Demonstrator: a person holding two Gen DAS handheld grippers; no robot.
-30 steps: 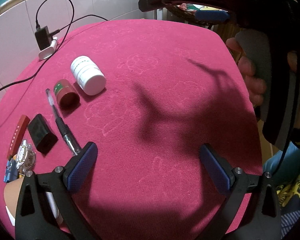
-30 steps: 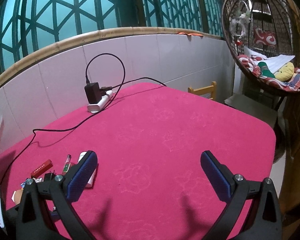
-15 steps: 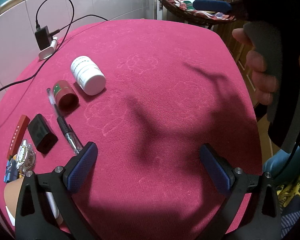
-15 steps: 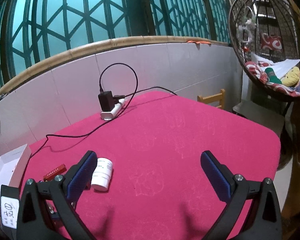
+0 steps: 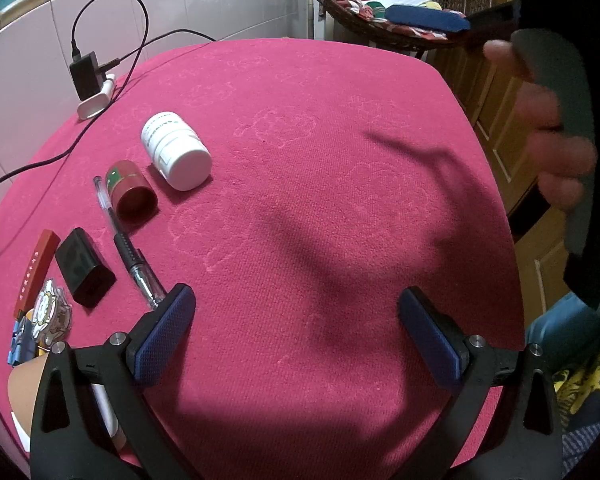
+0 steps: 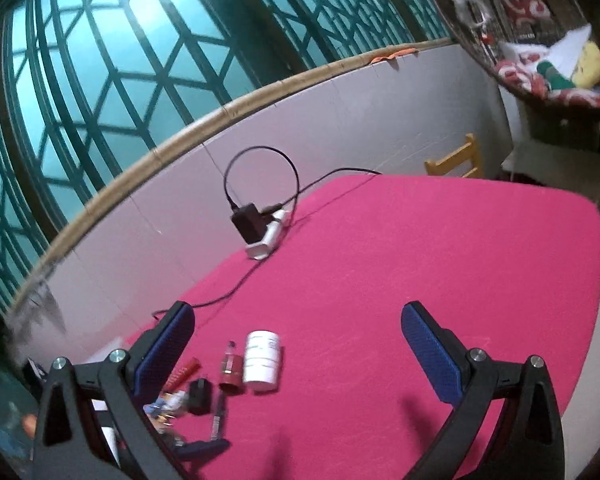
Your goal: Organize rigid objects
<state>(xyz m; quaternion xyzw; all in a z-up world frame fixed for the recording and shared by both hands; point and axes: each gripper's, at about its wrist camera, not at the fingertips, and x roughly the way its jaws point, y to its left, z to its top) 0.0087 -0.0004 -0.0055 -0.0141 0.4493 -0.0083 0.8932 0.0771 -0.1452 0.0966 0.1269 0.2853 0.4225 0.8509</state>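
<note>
Left gripper (image 5: 296, 332) jaws wide over red worktop (image 5: 340, 200); right gripper (image 6: 298, 344) jaws wide, empty; white bottle (image 5: 177, 151), pen (image 5: 130, 248) left of frame

Both the left gripper (image 5: 296, 336) and right gripper (image 6: 298, 354) hover with jaws spread wide, empty; a hand (image 5: 548, 136) grips the right handle.

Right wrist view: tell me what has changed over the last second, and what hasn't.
The right gripper has swung up and tilted, so the white bottle, red tube and pen now show between its open fingers; in the left view the hand holding it has shifted right. Nothing was grasped. The left gripper stays open and the table items lie unmoved.
</note>
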